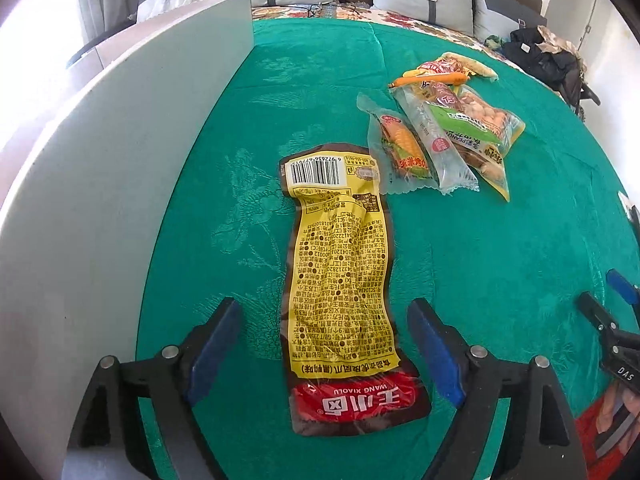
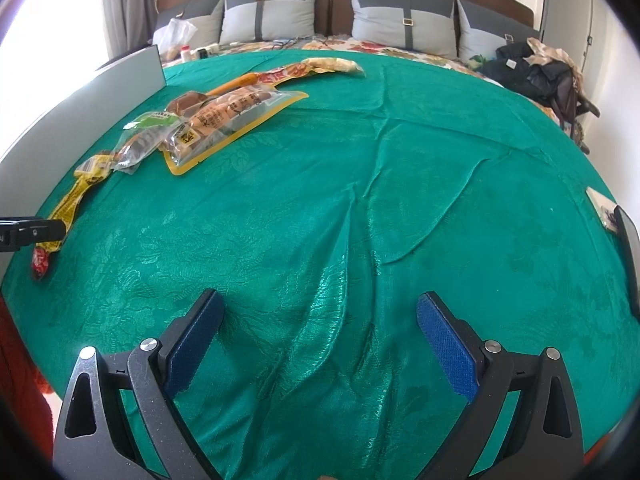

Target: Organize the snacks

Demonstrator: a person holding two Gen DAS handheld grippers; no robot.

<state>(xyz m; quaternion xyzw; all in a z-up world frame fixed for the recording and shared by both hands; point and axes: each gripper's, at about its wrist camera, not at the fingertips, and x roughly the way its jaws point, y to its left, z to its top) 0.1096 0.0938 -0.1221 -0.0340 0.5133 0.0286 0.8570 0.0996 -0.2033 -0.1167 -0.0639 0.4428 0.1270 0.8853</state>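
Note:
A long yellow and red snack packet lies flat on the green cloth, back side up. My left gripper is open, its blue-padded fingers either side of the packet's lower half, not gripping it. Beyond it lies a pile of snacks: a corn packet, a clear packet, a peanut bag, an orange sausage stick. In the right wrist view the pile and the yellow packet lie at far left. My right gripper is open and empty over bare cloth.
A tall grey board stands along the left edge of the cloth. Pillows and a headboard are at the back. Dark clothes lie at the far right. The right gripper's tip shows at the right of the left wrist view.

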